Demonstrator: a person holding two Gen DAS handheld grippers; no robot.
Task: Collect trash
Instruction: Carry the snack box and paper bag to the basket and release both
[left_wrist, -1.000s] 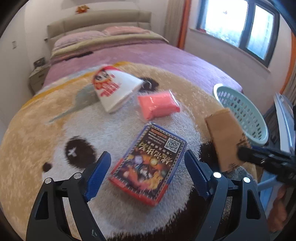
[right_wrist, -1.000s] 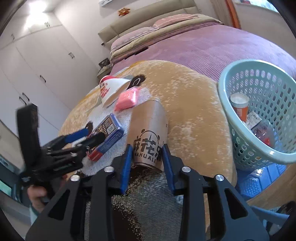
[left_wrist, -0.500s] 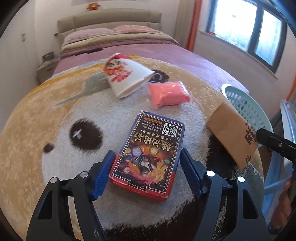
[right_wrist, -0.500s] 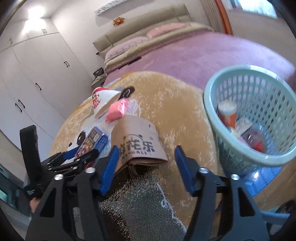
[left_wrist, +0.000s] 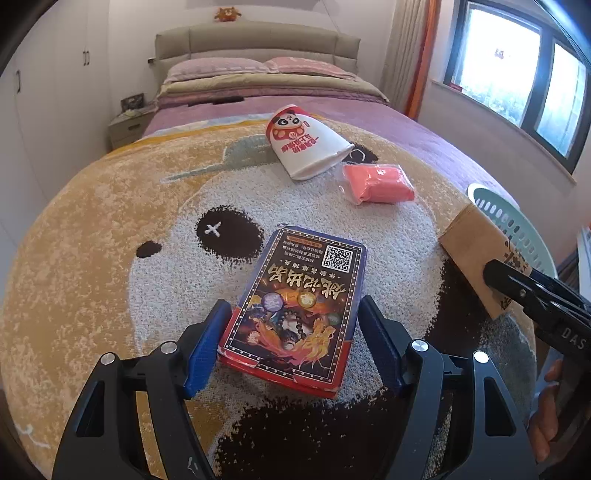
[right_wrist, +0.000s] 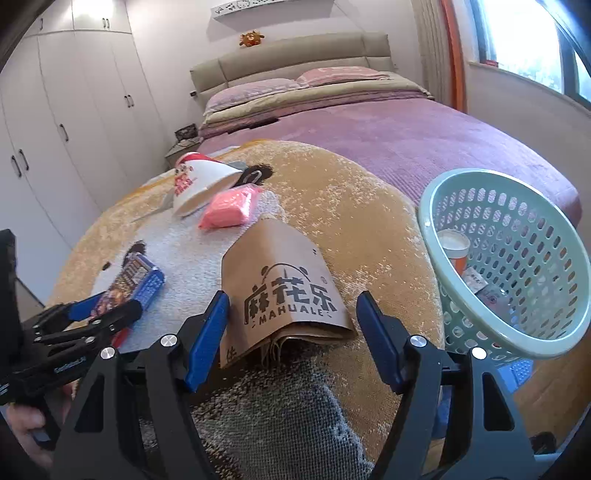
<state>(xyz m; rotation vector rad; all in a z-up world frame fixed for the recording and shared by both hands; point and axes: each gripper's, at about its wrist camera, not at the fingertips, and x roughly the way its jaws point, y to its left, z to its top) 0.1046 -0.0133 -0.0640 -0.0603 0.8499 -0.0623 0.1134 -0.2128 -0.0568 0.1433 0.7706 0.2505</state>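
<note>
Bedroom, daylight from the window; a round panda rug (left_wrist: 110, 229) is spread over the foot of the bed (right_wrist: 424, 133) and carries the litter.

Left gripper (left_wrist: 291, 343): jaws apart, blue pads straddling the near end of the card box (left_wrist: 299, 310). A second ago the box lay ahead of the spread fingers; now the fingers flank its red end, close beside it but not pinching. Reads as lined up for a grab, closing not yet done.

Right gripper (right_wrist: 293, 338): a second ago it was clamped on the brown paper bag (right_wrist: 284, 291); now the jaws stand wide and the bag lies flat on the rug between them. So the bag was let go short of the basket (right_wrist: 436, 206) and is not collected.

Box: flat, long axis running away from the left gripper, slightly rightward; QR end far, red end near.
Bag: flat, long axis away from the right gripper, folded mouth toward it, basket just to its right.

Further out: tipped paper cup (left_wrist: 308, 147) and pink packet (left_wrist: 378, 183), side by side. The basket already holds some trash.
</note>
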